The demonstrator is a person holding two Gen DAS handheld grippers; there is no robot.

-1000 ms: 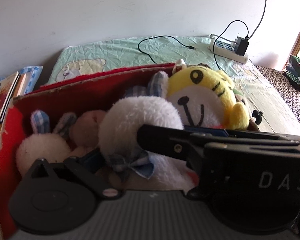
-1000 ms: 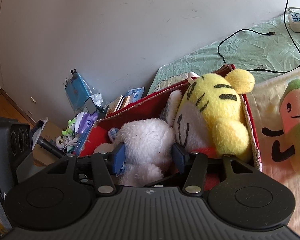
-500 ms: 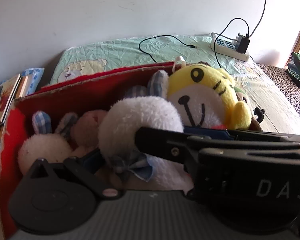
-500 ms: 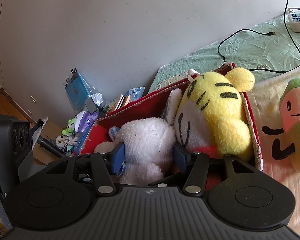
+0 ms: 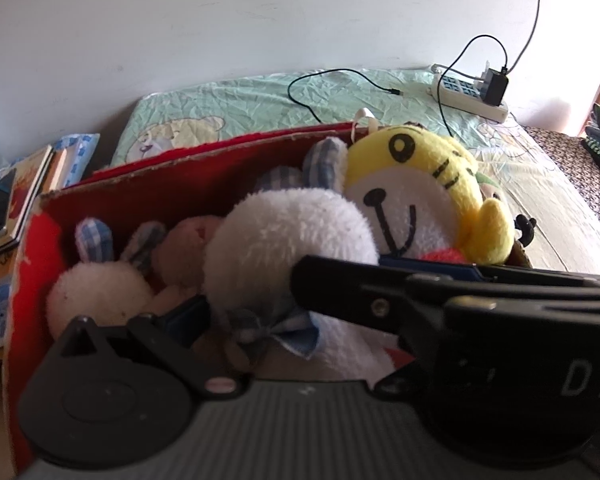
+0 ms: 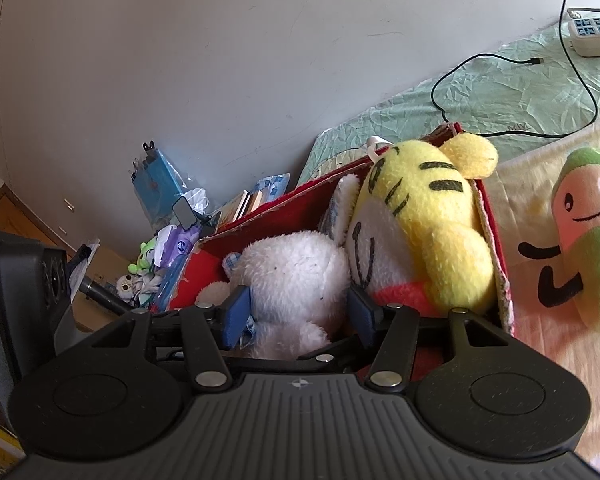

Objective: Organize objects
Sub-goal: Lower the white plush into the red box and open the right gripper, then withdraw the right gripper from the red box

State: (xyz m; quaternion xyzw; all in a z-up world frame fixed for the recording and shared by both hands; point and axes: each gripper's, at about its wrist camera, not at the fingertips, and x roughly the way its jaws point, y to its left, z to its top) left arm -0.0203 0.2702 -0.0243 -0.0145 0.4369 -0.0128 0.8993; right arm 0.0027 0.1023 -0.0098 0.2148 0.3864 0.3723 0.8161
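Observation:
A red cardboard box [image 5: 172, 188] on the bed holds several plush toys. These include a small white rabbit [image 5: 100, 288], a tan plush [image 5: 184, 244], a big white rabbit [image 5: 288, 236] with a checked bow, and a yellow tiger [image 5: 424, 168]. My right gripper [image 6: 298, 314] is open, with its blue pads [image 6: 236, 312] either side of the big white rabbit [image 6: 296, 268], next to the tiger [image 6: 432, 200]. My left gripper [image 5: 296, 320] is low at the box's near side. Its left finger [image 5: 180, 320] stands wide and its other finger is hidden behind the right gripper's black housing [image 5: 480, 320].
A green and pink plush [image 6: 584, 232] lies on the blanket to the right of the box [image 6: 292, 212]. A power strip [image 5: 472, 96] and a black cable [image 5: 340, 76] lie on the green sheet behind. Books [image 5: 24, 188] and bagged clutter [image 6: 160, 184] are stacked to the left.
Both views have shifted only slightly. The toys and both grippers' jaws stand as before.

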